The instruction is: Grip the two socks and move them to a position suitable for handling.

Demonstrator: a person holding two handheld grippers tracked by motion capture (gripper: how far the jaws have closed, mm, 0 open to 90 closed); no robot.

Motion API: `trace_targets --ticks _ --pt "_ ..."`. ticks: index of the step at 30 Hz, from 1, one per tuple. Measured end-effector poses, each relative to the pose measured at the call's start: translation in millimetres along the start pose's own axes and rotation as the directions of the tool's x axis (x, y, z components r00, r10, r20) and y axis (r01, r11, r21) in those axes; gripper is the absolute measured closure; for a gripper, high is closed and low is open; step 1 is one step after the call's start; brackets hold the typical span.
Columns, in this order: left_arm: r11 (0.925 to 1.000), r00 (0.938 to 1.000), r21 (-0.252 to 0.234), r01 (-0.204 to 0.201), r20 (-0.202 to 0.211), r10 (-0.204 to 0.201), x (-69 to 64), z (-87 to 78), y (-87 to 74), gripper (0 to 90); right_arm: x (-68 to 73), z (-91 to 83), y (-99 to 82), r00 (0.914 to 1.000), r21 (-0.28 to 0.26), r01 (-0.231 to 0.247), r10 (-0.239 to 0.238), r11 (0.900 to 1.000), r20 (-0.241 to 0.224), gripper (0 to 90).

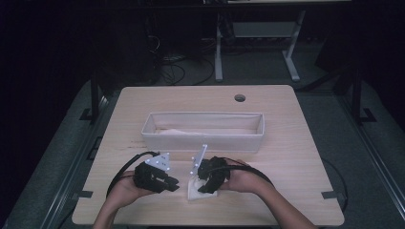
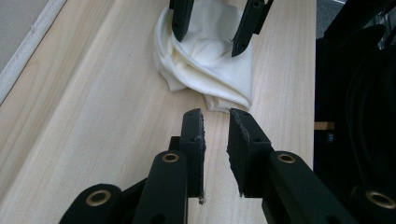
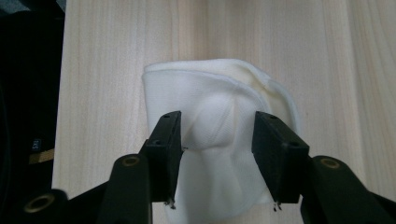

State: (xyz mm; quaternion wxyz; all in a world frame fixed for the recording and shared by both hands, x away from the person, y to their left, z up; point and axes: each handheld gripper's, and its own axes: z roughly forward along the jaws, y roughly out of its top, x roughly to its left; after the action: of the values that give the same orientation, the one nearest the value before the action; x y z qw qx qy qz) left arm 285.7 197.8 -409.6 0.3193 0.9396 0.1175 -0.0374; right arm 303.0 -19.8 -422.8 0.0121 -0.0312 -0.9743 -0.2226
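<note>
A crumpled white cloth [image 1: 194, 193] lies on the wooden table [image 1: 286, 162] near its front edge. My right gripper [image 1: 206, 187] hangs over it, open, its jaws straddling the cloth [image 3: 217, 154] in the right gripper view; the right gripper [image 3: 218, 120] has a bulge of fabric between the jaws, not pinched. My left gripper [image 1: 174, 184] sits just left of the cloth and points at it. In the left gripper view the left gripper [image 2: 216, 116] is open by a narrow gap with nothing in it, a short way from the cloth [image 2: 210, 70].
A long white fabric bin [image 1: 203, 139] stands across the middle of the table, behind both grippers, with pale cloth inside. A round cable hole [image 1: 239, 98] is at the back. Desk legs and cables stand on the dark floor beyond.
</note>
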Motion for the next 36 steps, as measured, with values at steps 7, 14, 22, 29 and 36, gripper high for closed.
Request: trace_targets --ticks 7,14,22,29,36 --pt "1.0000 1.0000 0.000 0.004 -0.001 -0.004 0.7 -1.0 -0.8 74.9 4.0 -2.3 2.2 0.9995 -0.009 0.030 -0.030 0.9995 0.009 49.6" --pt "1.0000 1.0000 -0.001 0.003 -0.001 -0.003 0.3 -1.4 -1.3 74.7 1.4 2.9 3.4 0.9994 0.004 0.029 -0.029 0.9996 0.019 49.7" --pt "1.0000 1.0000 -0.004 0.002 -0.003 -0.002 -0.4 -0.6 -0.4 73.8 -4.5 14.8 1.9 1.0000 0.026 0.005 -0.005 0.9997 0.005 48.4" --pt "0.9999 0.9999 0.003 -0.011 -0.004 0.011 -1.8 1.9 2.7 72.7 -3.6 15.1 1.1 1.0000 0.022 0.002 -0.002 0.9998 0.006 47.9" --pt "0.9997 0.9997 0.003 -0.023 -0.009 0.023 -4.0 6.5 6.5 72.0 -0.7 9.6 1.7 0.9998 0.009 0.016 -0.016 0.9998 0.010 47.4"
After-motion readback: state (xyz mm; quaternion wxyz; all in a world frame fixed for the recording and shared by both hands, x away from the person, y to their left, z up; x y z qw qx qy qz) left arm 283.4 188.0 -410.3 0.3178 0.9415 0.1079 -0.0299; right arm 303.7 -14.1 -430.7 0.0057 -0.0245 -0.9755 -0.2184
